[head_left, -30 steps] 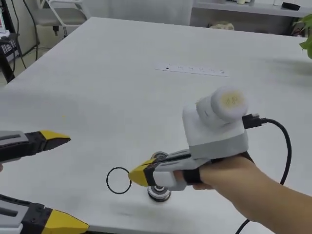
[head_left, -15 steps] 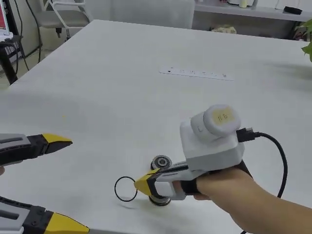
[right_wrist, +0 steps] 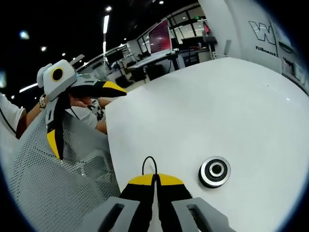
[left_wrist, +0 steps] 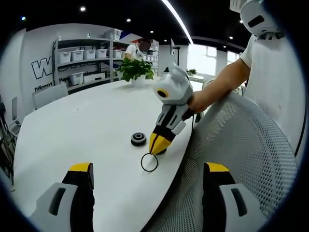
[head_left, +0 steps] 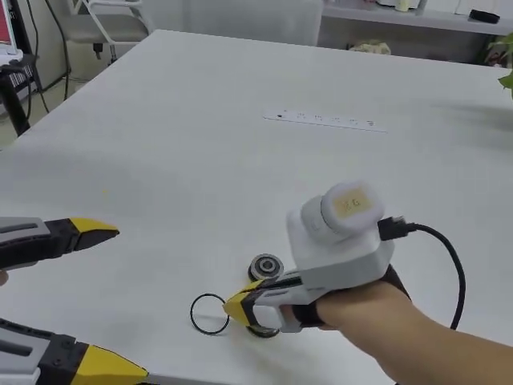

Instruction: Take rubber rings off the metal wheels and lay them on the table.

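L gripper (head_left: 128,303): nearest, at left of head view by near edge of table (head_left: 200,144). Jaws wide open, nothing btwn them, yellow tips well apart and aimed toward the work. Clear of ring and wheels. Mesh chair back (left_wrist: 241,145) just beside table edge in left gripper view.

R gripper (head_left: 237,303): held in a hand (head_left: 361,309), low over tabletop. Jaws pressed together, no gap visible in right gripper view, yellow tips pinched on rim of black rubber ring (head_left: 208,314). Black cable (head_left: 449,257) looping off back of gripper body.

Rubber ring: off the wheels, loop sticking out past R tips, to their left in head view, low at table surface (resting on it or just above: cannot tell).

Metal wheel (head_left: 261,330): on table directly under R gripper tips, mostly hidden by jaws, just right of ring.

Second metal wheel (head_left: 265,266): just behind first, apart from gripper, flat on table. Dark outer band, silver face, dark hub seen in right gripper view (band a ring or part of wheel: too small to tell).

Farther out: white power strip (head_left: 325,119) flat at mid-table, well apart from work. Beyond far edge: chair (head_left: 104,24) at left, shelf (head_left: 417,12) along back, green plant leaves (head_left: 505,60) at right.
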A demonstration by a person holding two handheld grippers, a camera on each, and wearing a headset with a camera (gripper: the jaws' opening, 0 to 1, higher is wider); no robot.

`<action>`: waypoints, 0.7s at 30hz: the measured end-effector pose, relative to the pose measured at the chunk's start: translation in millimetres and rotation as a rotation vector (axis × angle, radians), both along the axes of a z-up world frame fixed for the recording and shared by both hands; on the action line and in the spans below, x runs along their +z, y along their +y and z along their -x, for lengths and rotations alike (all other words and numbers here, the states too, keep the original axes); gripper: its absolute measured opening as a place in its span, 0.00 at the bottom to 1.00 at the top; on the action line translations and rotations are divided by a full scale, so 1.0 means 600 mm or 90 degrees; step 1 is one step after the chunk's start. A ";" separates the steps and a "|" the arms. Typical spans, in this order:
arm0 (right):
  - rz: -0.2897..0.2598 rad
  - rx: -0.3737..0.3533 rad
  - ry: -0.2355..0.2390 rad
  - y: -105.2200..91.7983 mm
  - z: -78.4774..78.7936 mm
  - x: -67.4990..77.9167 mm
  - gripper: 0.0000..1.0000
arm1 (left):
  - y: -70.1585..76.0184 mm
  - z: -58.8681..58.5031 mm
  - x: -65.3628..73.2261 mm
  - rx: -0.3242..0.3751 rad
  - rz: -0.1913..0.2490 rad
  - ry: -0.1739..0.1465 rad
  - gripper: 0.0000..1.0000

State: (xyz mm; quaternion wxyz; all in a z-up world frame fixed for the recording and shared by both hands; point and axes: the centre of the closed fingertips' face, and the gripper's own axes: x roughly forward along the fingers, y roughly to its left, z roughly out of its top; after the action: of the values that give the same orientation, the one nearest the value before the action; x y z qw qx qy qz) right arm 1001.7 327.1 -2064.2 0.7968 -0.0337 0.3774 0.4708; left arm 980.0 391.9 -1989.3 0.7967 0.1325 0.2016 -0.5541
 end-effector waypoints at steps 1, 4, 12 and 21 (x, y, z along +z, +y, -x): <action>0.004 0.002 -0.004 0.000 -0.001 -0.001 0.00 | 0.000 0.000 0.001 0.001 0.002 0.000 0.92; 0.015 0.007 -0.017 -0.001 -0.003 -0.004 0.05 | 0.000 0.000 0.001 0.001 0.002 0.000 0.92; 0.029 0.041 -0.026 0.007 0.006 -0.007 0.09 | 0.000 -0.001 0.001 0.001 0.002 -0.002 0.91; 0.053 0.058 -0.052 0.003 0.002 -0.005 0.14 | 0.002 -0.002 0.003 0.005 0.005 -0.005 0.89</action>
State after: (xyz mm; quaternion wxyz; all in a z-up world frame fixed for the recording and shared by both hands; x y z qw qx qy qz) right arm 1000.3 328.8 -2067.3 0.7870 -0.1028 0.3618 0.4890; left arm 981.4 392.9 -1987.4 0.8001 0.1305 0.1970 -0.5514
